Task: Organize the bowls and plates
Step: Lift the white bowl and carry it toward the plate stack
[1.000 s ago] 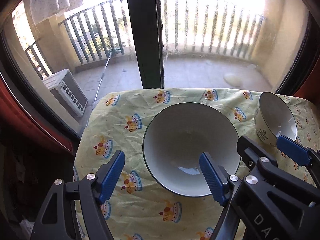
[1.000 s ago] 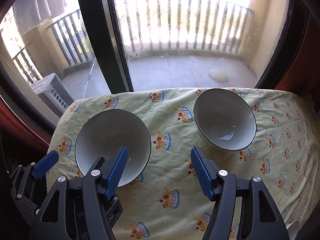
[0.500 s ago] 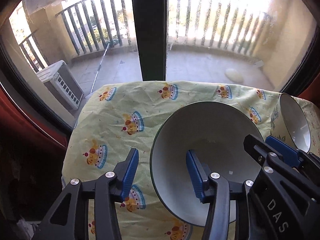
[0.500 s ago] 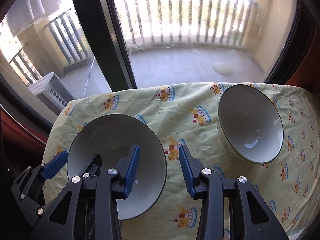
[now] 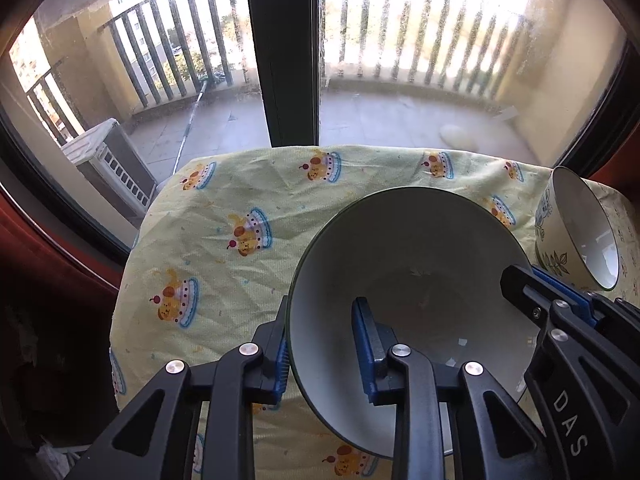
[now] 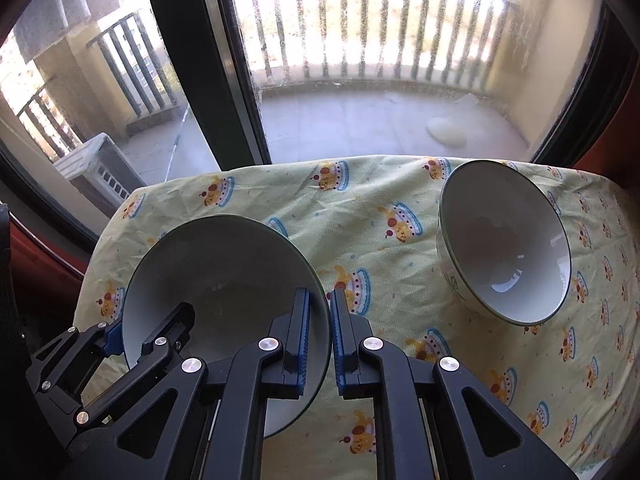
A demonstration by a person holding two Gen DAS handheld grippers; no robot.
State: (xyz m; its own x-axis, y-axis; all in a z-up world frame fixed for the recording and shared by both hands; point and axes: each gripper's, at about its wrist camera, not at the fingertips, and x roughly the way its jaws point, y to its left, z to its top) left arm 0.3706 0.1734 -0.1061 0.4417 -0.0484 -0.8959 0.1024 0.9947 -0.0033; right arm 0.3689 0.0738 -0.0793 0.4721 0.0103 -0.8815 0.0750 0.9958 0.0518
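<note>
White large bowl [image 5: 404, 280] sits near the counter's [image 6: 380, 200] left edge, its rim clenched by both the left gripper [image 5: 324, 356] and right gripper [image 6: 320, 336] jaws. "DAS" is legible on the right gripper; a leaf-patterned bowl [image 6: 504, 244] rests toward the right edge.

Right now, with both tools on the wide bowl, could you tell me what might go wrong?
1. Each tool, left and right, pinches only the thin rim of the wide bowl; uneven lifting could make it slip.
2. The smaller bowl stands close by; swinging right might knock it.
3. The wrinkled cloth could snag.
</note>
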